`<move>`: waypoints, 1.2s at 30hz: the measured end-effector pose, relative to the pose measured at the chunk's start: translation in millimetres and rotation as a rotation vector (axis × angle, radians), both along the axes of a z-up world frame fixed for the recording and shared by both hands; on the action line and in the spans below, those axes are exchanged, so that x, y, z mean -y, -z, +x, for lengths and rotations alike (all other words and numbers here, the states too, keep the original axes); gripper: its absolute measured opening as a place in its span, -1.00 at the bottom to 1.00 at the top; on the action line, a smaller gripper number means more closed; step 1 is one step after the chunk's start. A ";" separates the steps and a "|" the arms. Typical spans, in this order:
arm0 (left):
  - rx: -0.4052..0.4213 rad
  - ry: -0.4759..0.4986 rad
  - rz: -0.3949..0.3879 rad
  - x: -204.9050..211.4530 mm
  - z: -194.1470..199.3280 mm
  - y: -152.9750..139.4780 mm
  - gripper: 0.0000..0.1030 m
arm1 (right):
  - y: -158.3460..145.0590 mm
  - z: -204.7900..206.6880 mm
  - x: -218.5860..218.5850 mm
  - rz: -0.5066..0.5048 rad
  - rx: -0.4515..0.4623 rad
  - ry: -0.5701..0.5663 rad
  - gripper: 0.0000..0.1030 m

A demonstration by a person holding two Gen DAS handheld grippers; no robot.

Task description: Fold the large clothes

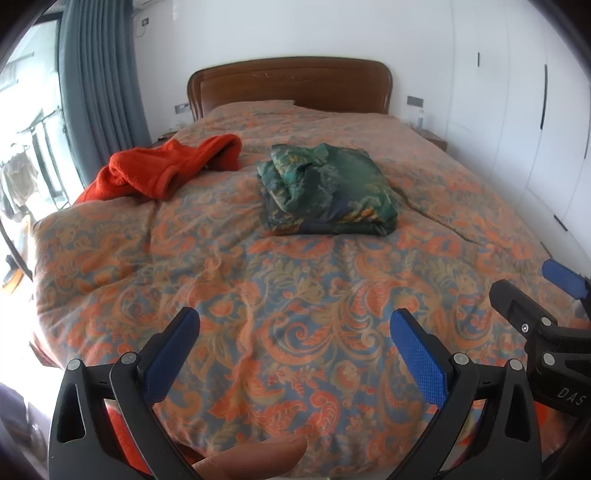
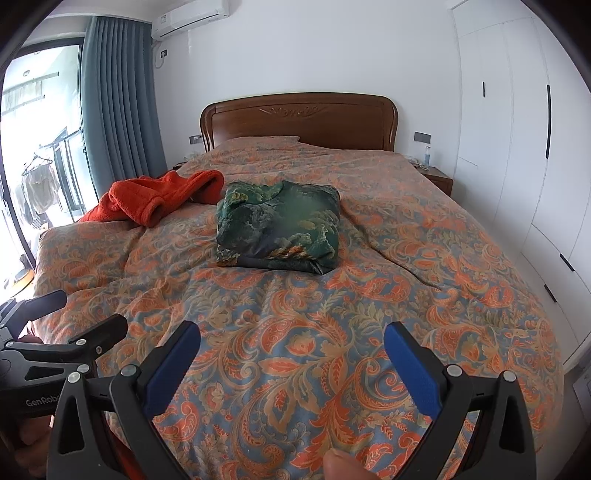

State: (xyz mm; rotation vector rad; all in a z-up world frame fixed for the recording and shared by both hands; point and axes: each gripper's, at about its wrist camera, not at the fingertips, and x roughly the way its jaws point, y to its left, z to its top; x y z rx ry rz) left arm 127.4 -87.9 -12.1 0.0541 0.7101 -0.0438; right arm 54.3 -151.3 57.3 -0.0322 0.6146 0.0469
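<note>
Both claws, left (image 1: 295, 354) and right (image 2: 291, 363), wide open, holding nothing. Green bundle (image 2: 279, 227) is folded dead ahead; red robe (image 1: 162, 170) sits crumpled ahead-left. I'd grab its collar edge first, then spread flat.

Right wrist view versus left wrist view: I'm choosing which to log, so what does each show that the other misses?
Only the right wrist view shows the air conditioner above the curtain and the headboard carving sharply. Only the left wrist view shows the right gripper entering from its right edge. Both share the folded green garment, the crumpled orange garment left of it, the patterned quilt, and open, empty jaws in front.
</note>
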 end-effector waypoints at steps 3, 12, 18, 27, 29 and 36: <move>-0.003 -0.005 -0.009 -0.4 -0.3 0.2 0.99 | -1.7 -0.5 -2.3 -0.005 0.001 -0.004 0.97; 0.003 -0.025 -0.008 -6.1 -1.0 -1.6 0.99 | -4.0 1.8 -8.6 -0.019 0.007 -0.005 0.97; 0.010 -0.035 -0.008 -8.4 -0.1 -4.0 0.99 | -4.3 3.2 -9.5 -0.018 0.005 -0.006 0.97; 0.009 -0.035 -0.008 -8.2 1.6 -4.4 0.99 | -0.7 3.8 -10.8 -0.015 -0.009 -0.005 0.97; 0.010 -0.035 -0.009 -8.1 1.6 -4.5 0.99 | -0.4 3.9 -10.7 -0.011 -0.011 -0.008 0.97; 0.014 -0.036 -0.011 -7.4 4.0 -4.8 0.99 | -3.1 5.4 -8.6 -0.008 -0.004 -0.004 0.97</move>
